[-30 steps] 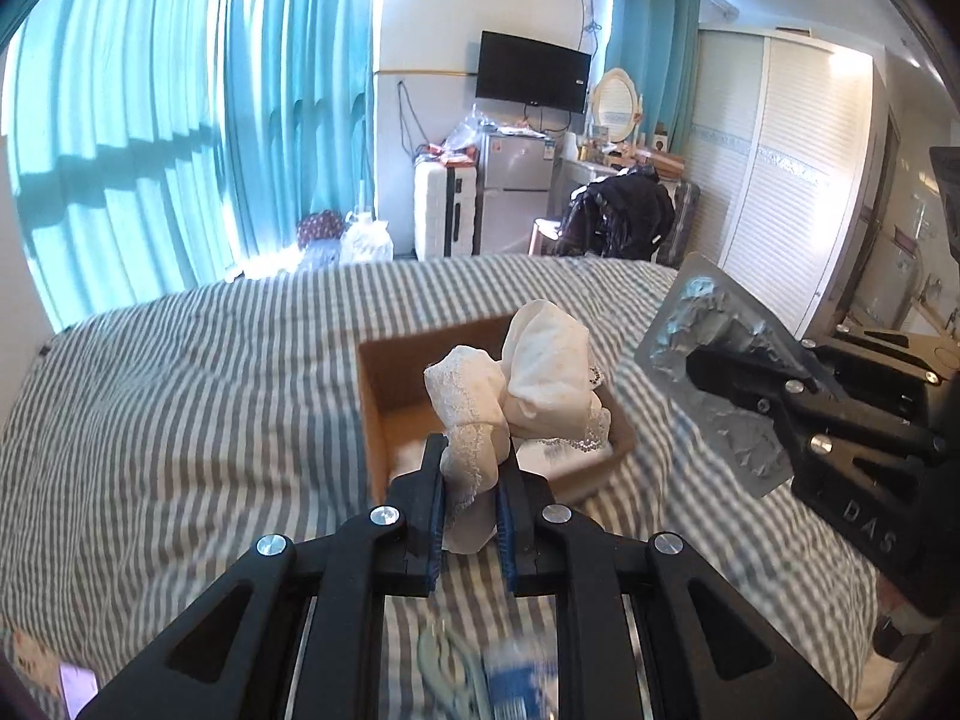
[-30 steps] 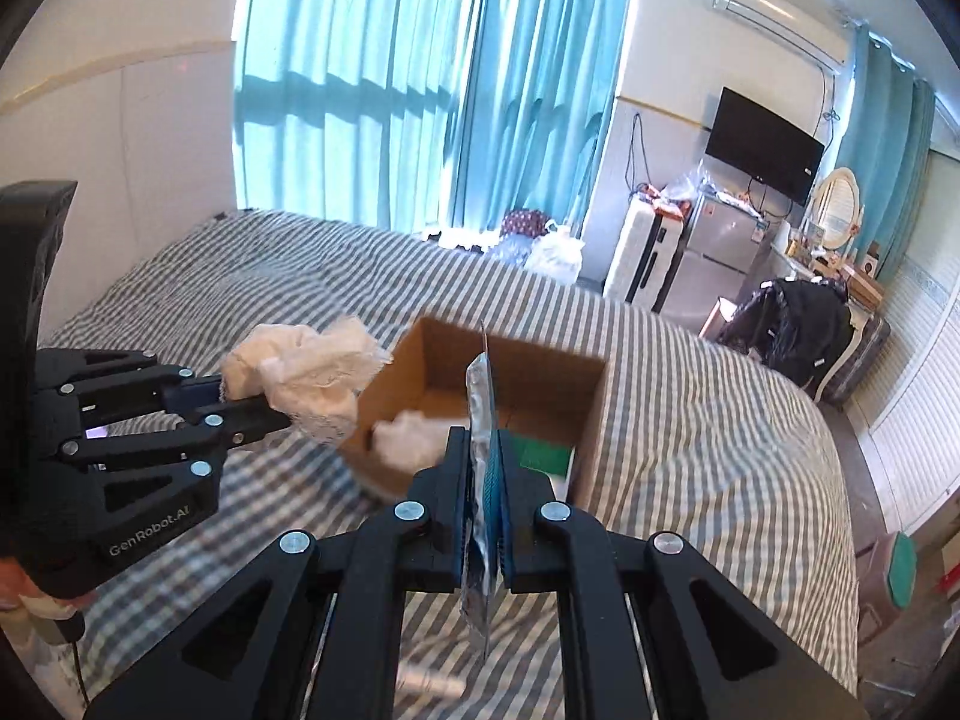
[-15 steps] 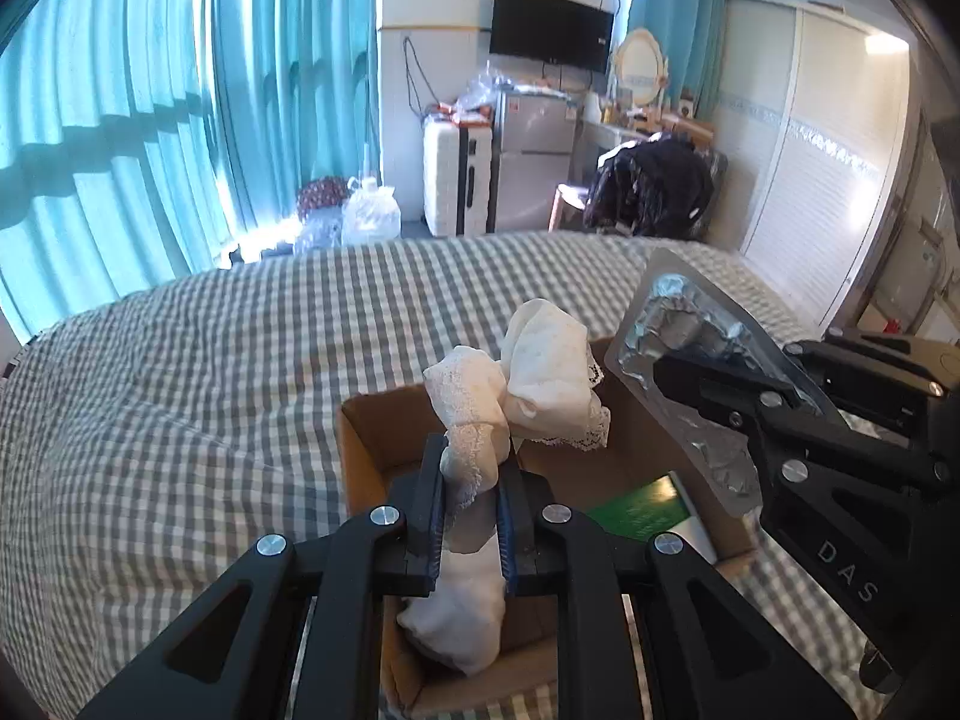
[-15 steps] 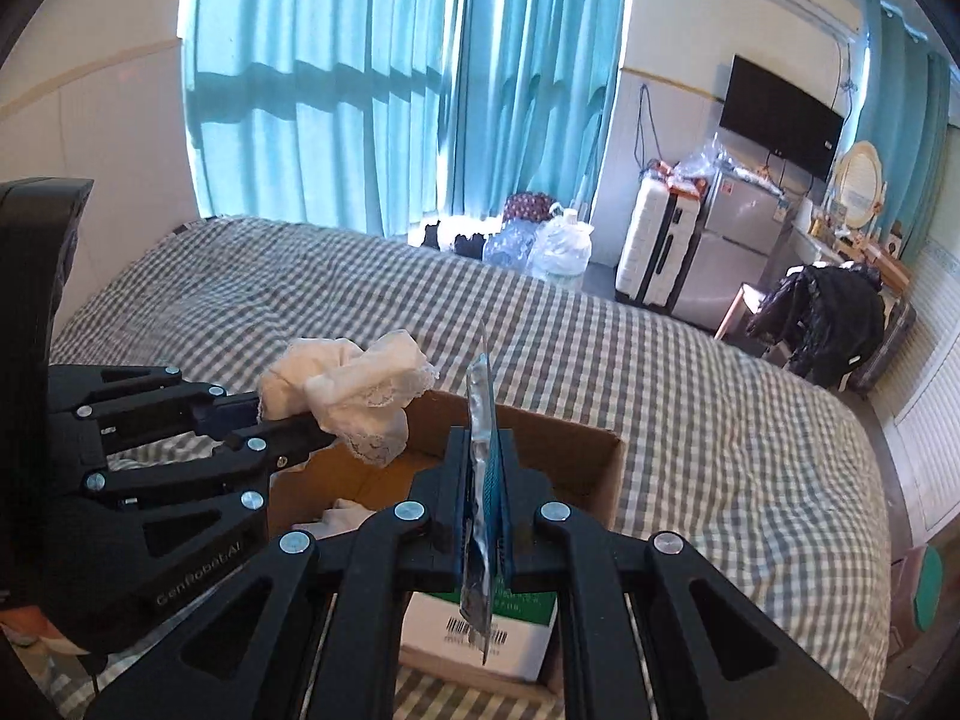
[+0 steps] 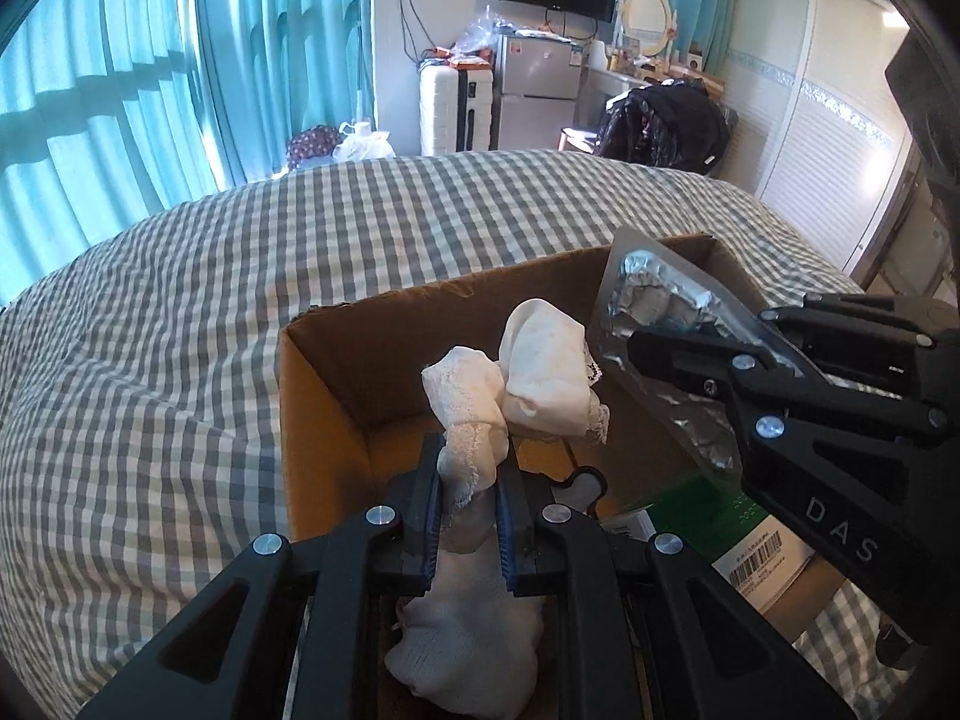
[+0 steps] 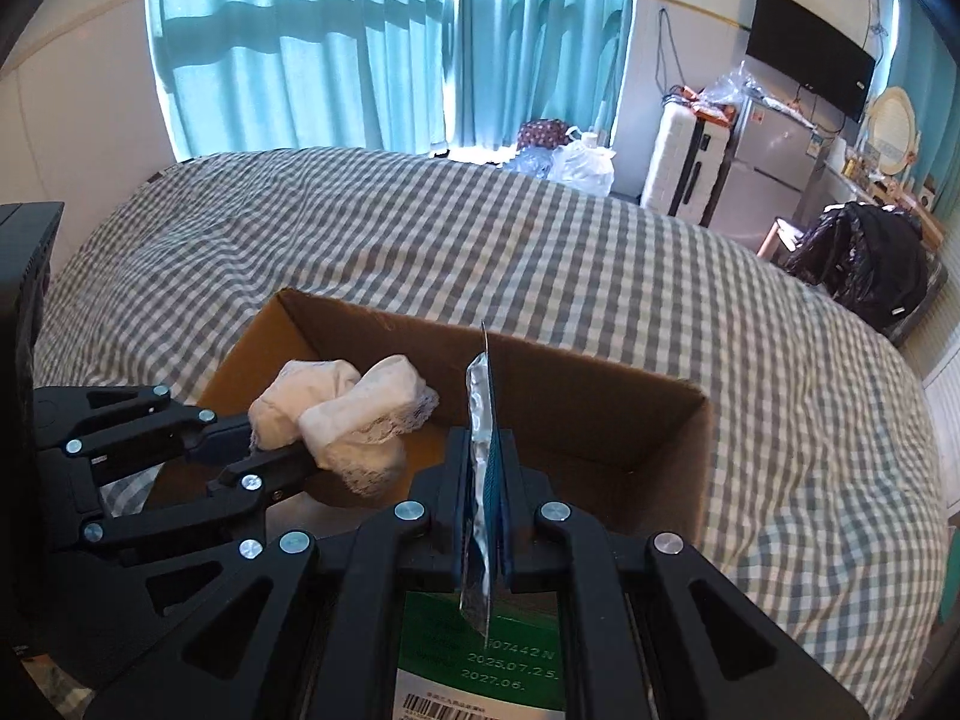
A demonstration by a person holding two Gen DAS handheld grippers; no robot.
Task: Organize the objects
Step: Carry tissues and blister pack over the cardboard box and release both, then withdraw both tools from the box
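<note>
My left gripper (image 5: 470, 462) is shut on a cream lace sock bundle (image 5: 516, 378) and holds it over the open cardboard box (image 5: 324, 396). The bundle also shows in the right wrist view (image 6: 342, 420). My right gripper (image 6: 485, 468) is shut on a silver blister pack (image 6: 480, 468), held edge-on over the box (image 6: 600, 396); its foil face shows in the left wrist view (image 5: 660, 324). Inside the box lie a white sock (image 5: 468, 642) and a green and white carton (image 6: 486, 660).
The box sits on a bed with a grey checked cover (image 5: 150, 360). Teal curtains (image 5: 120, 90), a white suitcase (image 5: 456, 108), a small fridge (image 5: 540, 90) and a black bag on a chair (image 5: 666, 126) stand beyond the bed.
Both grippers have moved forward and down over the box with their loads still held. The box now fills the lower part of both views.
</note>
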